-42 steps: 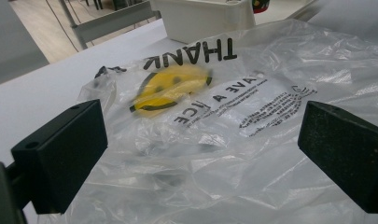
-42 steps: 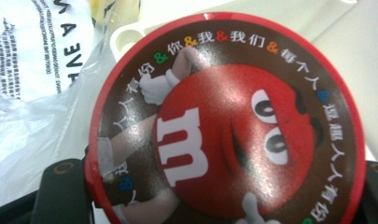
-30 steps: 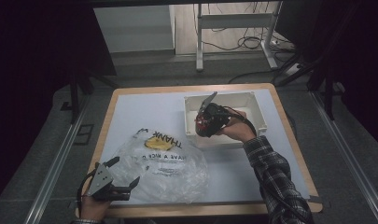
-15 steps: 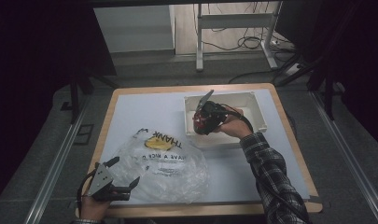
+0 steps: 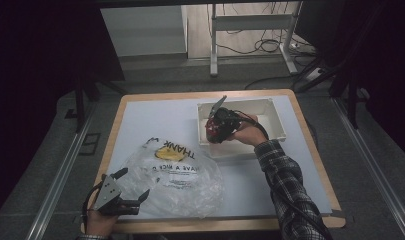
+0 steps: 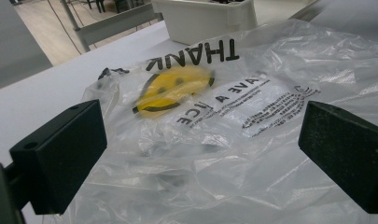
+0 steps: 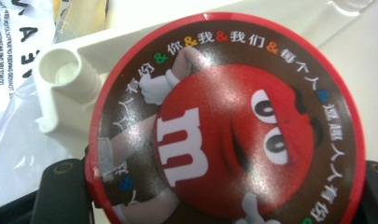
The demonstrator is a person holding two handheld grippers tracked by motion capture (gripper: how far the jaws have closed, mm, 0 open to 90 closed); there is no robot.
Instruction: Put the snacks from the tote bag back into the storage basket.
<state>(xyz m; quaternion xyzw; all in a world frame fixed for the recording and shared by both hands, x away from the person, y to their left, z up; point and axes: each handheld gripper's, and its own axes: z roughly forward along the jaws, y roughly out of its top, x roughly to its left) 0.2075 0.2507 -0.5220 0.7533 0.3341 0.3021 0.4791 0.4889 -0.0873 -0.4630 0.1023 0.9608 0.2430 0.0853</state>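
Candy tub lifted from the bin toward an unopened bag.

The right gripper [image 5: 216, 131] is clamped on a round red-rimmed candy tub [image 7: 224, 121], holding it at the near-left corner of the white bin [image 5: 277, 117]; the left gripper [image 5: 132, 190], jaws apart, rests at the near-left edge of the clear plastic bag [image 5: 177, 180], which lies flat on the table [image 5: 140, 125] with nothing between the pads [image 6: 60, 154]. Judged step: carrying the tub to the bag. To do it well, the left jaws should pinch one film layer and raise it to open a mouth; the tub should clear the bin wall and enter rim-first, grip kept firm.
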